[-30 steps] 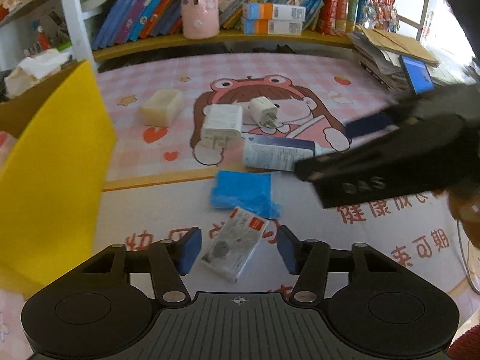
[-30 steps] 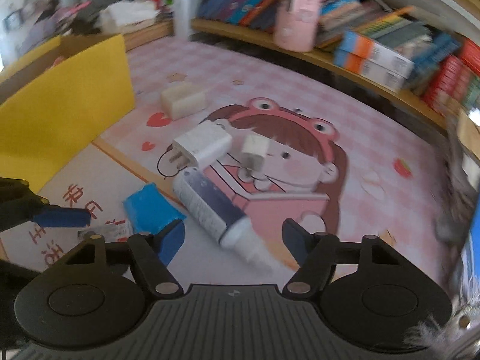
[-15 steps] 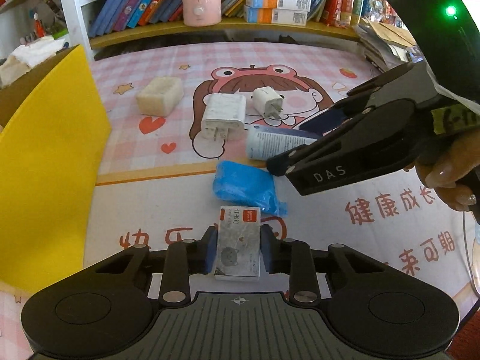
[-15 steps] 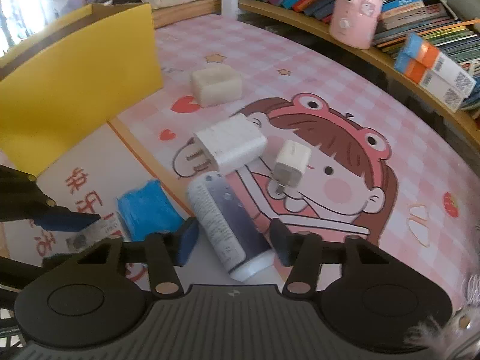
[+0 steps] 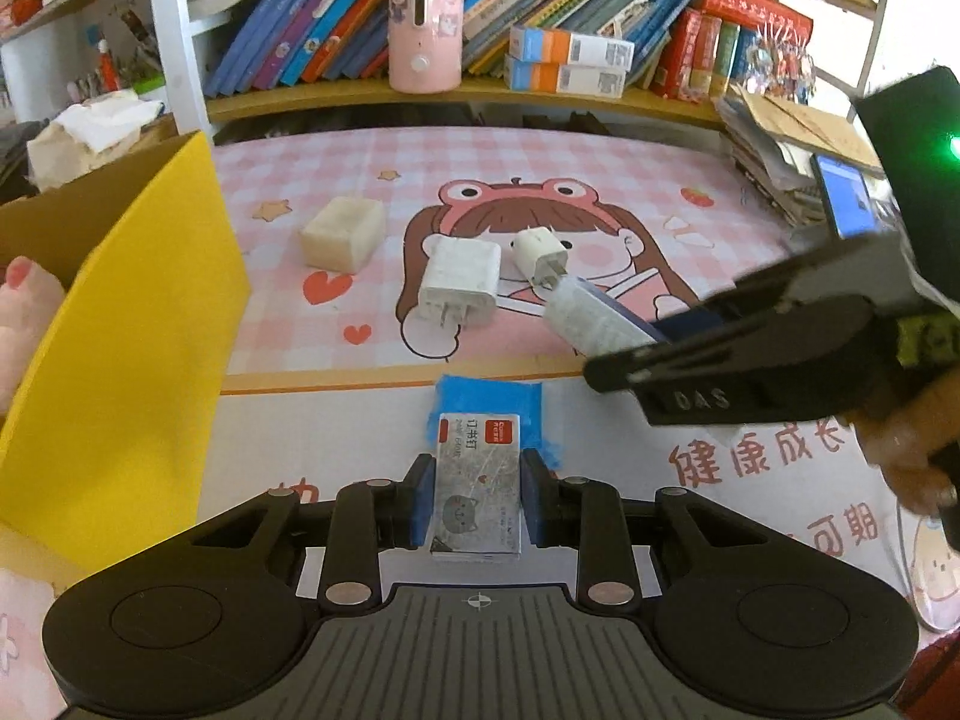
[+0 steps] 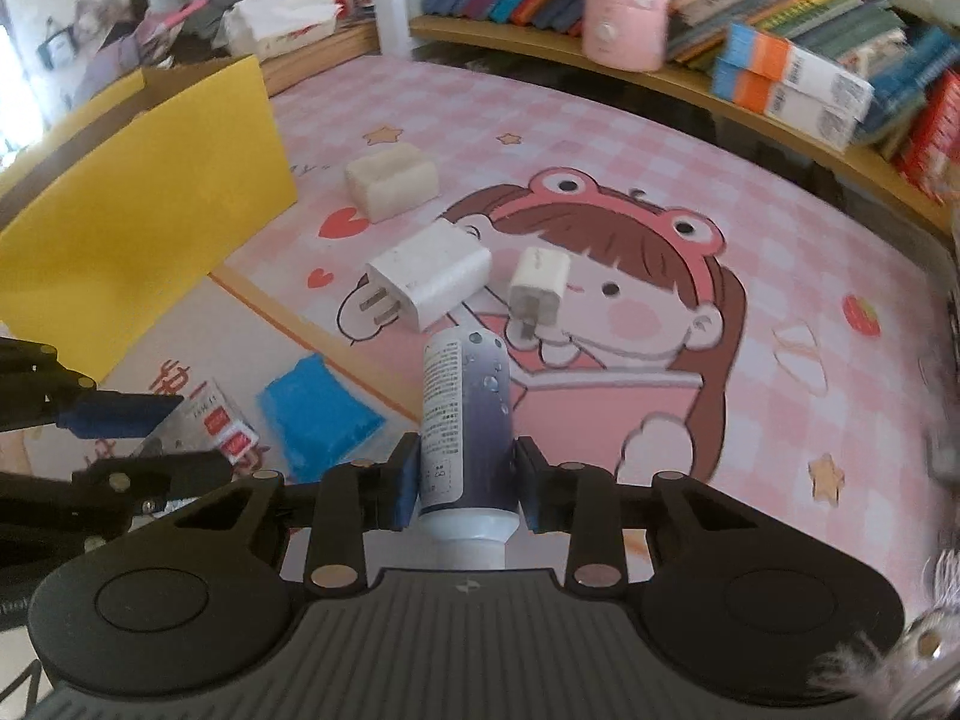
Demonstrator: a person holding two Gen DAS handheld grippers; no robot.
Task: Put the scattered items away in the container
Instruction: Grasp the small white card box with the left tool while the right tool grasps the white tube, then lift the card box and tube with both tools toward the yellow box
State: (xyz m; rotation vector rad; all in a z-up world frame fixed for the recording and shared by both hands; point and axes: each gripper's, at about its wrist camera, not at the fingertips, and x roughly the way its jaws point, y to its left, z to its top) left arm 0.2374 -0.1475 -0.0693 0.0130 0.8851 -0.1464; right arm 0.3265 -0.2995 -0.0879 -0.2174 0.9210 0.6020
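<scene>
My left gripper (image 5: 477,495) is shut on a small grey staple box (image 5: 477,480) with a red label, held just above the mat. My right gripper (image 6: 463,483) is shut on a blue-and-white tube (image 6: 465,420), cap end toward the camera; the tube also shows in the left wrist view (image 5: 591,318). A blue packet (image 5: 489,405) lies just beyond the staple box. A large white charger (image 5: 459,279), a small white plug (image 5: 540,255) and a cream block (image 5: 343,234) lie on the pink mat. The yellow cardboard box (image 5: 120,360) stands at the left.
A shelf with books and a pink canister (image 5: 425,24) runs along the back. Stacked papers and a blue screen (image 5: 846,195) sit at the right edge. Tissues (image 6: 282,24) lie behind the yellow box. A pink object (image 5: 24,312) lies inside the box.
My left gripper closed on the staple box and lifted it. My right gripper moved onto the tube, closed on it and raised it off the mat.
</scene>
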